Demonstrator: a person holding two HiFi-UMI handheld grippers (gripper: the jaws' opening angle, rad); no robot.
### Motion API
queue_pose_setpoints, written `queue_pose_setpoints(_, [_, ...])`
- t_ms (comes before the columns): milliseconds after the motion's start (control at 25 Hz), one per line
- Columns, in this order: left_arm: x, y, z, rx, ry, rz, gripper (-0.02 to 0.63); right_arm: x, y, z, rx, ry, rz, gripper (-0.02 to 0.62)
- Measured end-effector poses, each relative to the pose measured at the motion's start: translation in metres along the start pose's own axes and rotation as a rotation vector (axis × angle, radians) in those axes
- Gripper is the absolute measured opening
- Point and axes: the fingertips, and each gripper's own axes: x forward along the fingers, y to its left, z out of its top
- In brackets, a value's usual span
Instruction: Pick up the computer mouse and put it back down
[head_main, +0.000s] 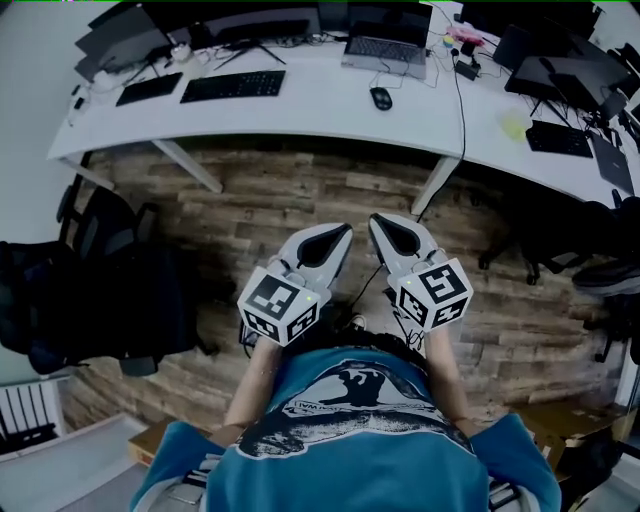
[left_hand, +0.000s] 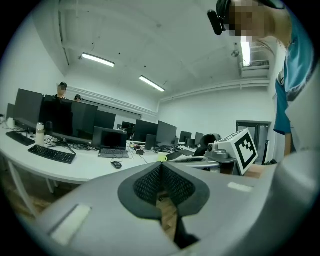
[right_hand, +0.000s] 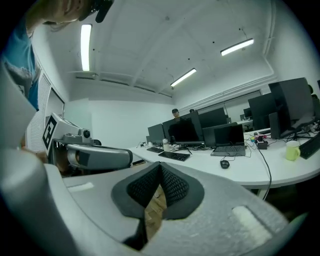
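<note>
A black computer mouse (head_main: 381, 97) lies on the white desk (head_main: 320, 110) in front of an open laptop (head_main: 387, 50); it also shows as a small dark mouse (left_hand: 116, 165) in the left gripper view and a mouse (right_hand: 224, 164) in the right gripper view. My left gripper (head_main: 343, 232) and right gripper (head_main: 377, 222) are held side by side over the wooden floor, well short of the desk. Both point toward the desk, jaws shut with nothing between them.
A keyboard (head_main: 233, 86) and a second keyboard (head_main: 149, 89) lie on the desk at left, with monitors behind. A black cable (head_main: 461, 95) runs down past the desk leg (head_main: 436, 185). Black office chairs (head_main: 100, 290) stand at left and another chair (head_main: 575, 240) at right.
</note>
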Motion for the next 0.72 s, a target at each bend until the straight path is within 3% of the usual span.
queue_pose_setpoints(440, [-0.002,0.0,-0.021,-0.023,0.057,0.022,0.012,-0.01,-0.019,-0.032,0.095,0.047,-0.03,0.002])
queue_pose_setpoints(720, [0.014,0.01,-0.021,-0.031,0.076,-0.005,0.012,-0.002,-0.042,-0.026,0.131,0.037,-0.066,0.002])
